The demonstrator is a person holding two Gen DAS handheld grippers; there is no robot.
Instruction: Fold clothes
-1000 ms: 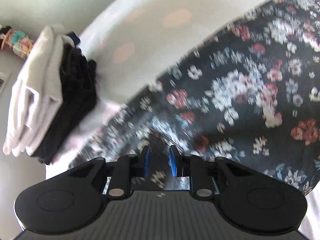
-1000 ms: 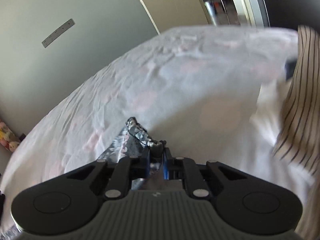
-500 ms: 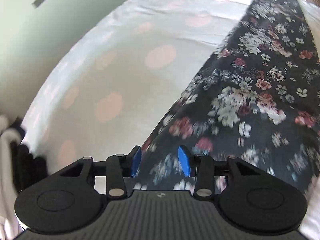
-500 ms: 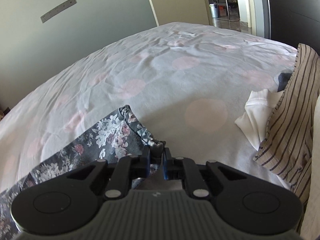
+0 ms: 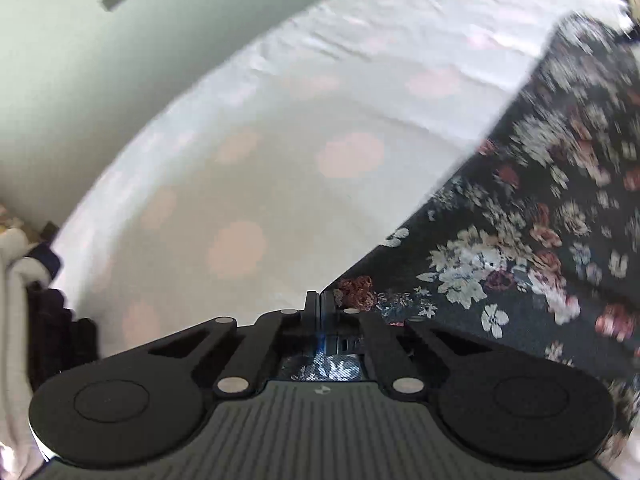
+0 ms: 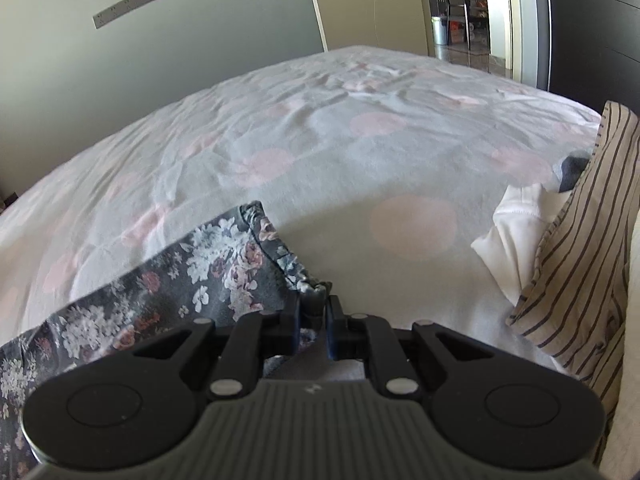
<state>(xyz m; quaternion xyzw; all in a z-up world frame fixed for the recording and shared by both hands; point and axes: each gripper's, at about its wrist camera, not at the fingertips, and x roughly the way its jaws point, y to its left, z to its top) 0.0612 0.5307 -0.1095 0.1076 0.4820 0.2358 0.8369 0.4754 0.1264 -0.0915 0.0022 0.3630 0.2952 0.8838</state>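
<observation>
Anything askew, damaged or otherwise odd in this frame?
Nothing damaged or spilled. The floral garment is pinched at opposite ends by the left tool and right tool, over the dotted bedsheet. A striped shirt lies rumpled over a white garment, apparently unfolded.

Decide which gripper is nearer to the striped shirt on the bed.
Right. The right gripper, clamping the floral garment, has the striped shirt just to its right. From the left gripper, only a far sliver shows.

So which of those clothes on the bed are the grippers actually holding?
The dark floral garment: both the left gripper and right gripper pinch it. The striped shirt and white top lie untouched.
</observation>
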